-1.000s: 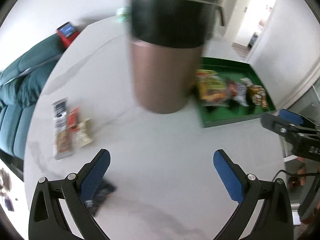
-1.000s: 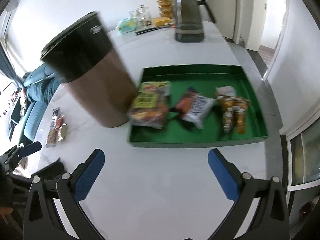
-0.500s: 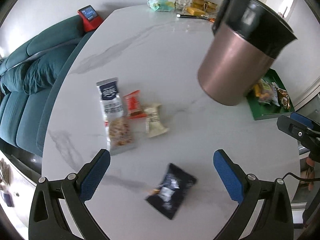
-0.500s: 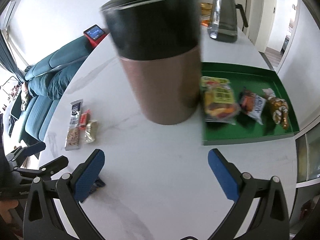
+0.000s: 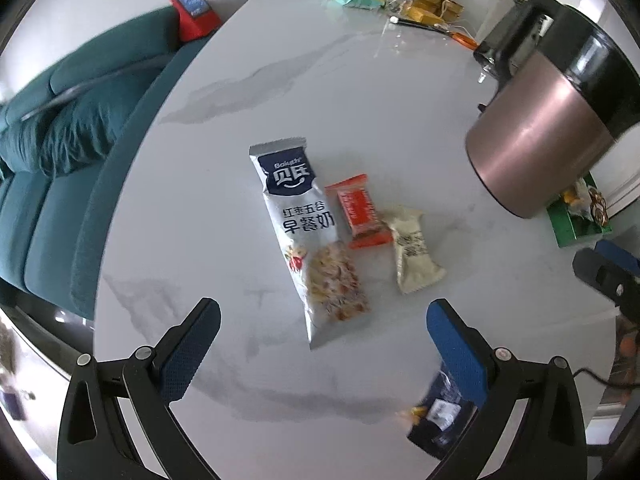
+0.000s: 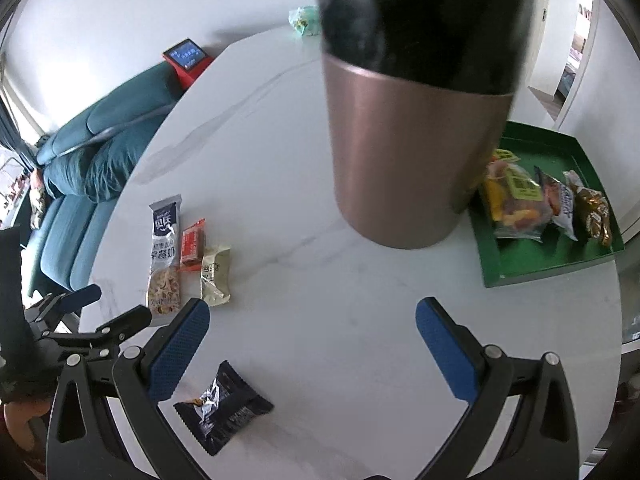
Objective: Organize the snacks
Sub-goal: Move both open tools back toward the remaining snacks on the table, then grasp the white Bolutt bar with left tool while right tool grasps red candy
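Left gripper (image 5: 320,344): spread wide and empty, hanging over the marble table (image 5: 280,92) with the silver cereal-milk packet (image 5: 306,236) lying between and ahead of its blue pads, so it looks lined up for that packet.
Right gripper (image 6: 312,340): likewise released and holding nothing, facing the copper-and-black canister (image 6: 408,128), which stands between the loose snacks and the green tray (image 6: 540,264).
Dark packet (image 6: 224,410): flat on the table just under the right gripper's left finger; its print is too blurred to read.
Loose snacks: the silver packet, an orange bar (image 5: 358,212) and a cream wrapper (image 5: 414,250) lie side by side, touching at the edges.
Tray: already holds three bagged snacks in a row, so it is probably where the loose ones belong.
Silver packet's look: long, navy band on top, cereal pictured at the bottom.
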